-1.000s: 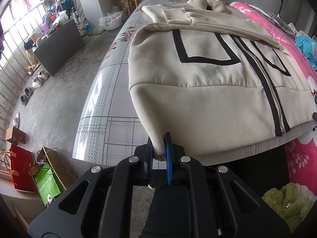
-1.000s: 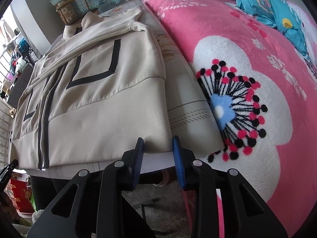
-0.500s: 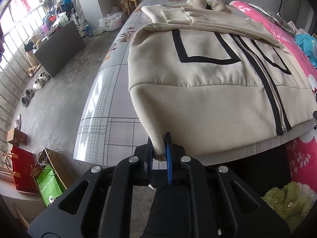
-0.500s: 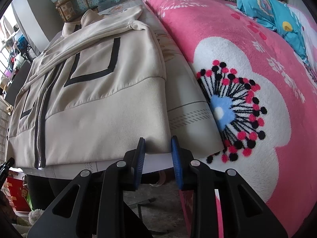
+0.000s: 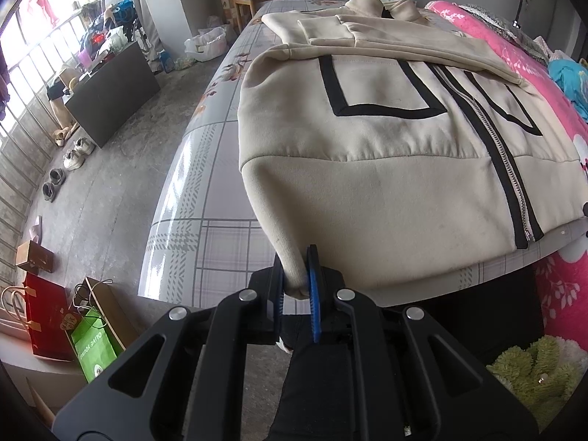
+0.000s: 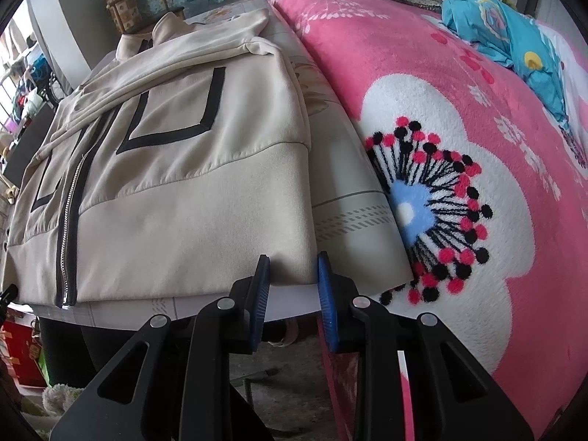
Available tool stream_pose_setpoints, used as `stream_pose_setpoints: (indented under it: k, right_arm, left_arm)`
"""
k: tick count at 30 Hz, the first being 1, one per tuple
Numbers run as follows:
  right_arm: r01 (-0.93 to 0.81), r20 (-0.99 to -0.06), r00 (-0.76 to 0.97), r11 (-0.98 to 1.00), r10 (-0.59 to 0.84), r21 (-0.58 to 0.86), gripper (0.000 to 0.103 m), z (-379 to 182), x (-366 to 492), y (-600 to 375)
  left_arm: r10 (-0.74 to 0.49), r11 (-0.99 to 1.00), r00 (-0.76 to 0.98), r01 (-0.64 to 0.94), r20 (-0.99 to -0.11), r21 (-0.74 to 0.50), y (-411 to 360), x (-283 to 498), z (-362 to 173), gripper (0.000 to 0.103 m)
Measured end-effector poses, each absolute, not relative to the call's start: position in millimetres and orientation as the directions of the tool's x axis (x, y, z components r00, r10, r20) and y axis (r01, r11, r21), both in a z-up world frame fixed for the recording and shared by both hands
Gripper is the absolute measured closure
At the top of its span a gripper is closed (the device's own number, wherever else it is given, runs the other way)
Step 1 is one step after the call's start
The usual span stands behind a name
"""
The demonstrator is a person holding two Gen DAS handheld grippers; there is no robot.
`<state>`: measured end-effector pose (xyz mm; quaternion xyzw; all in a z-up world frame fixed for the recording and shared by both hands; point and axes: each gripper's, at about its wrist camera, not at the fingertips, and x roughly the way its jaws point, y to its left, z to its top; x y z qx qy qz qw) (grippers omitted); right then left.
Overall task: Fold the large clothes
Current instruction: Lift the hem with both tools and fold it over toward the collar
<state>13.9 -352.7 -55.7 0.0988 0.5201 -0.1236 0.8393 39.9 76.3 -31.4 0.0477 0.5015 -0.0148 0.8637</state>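
jacket (image 5: 367, 169) hem corners at table edge: left claw (image 5: 296, 286) pinching one, right claw (image 6: 292, 279) spread around other.

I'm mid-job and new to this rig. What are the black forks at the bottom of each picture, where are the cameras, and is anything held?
Each black fork is a hand-held gripper; a person carries one per hand, with a fisheye camera looking along its fingers. A beige zip jacket lies flat on the plaid table cover, beside a pink floral blanket. The left gripper is shut on the jacket's hem corner. The right gripper straddles the opposite corner, its blue pads not visibly pressing it.
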Motion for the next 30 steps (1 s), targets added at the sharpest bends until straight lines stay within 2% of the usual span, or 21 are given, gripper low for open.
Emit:
stream_pose_setpoints:
  k: [30]
  right_arm:
    - [0.307,-0.897,0.429,0.951,-0.110,0.031,0.078,-55.8,13.8,-351.5]
  left_arm:
    - [0.032,0.994,0.497,0.075,-0.867,0.079,74.2,39.5,-30.8,0.090]
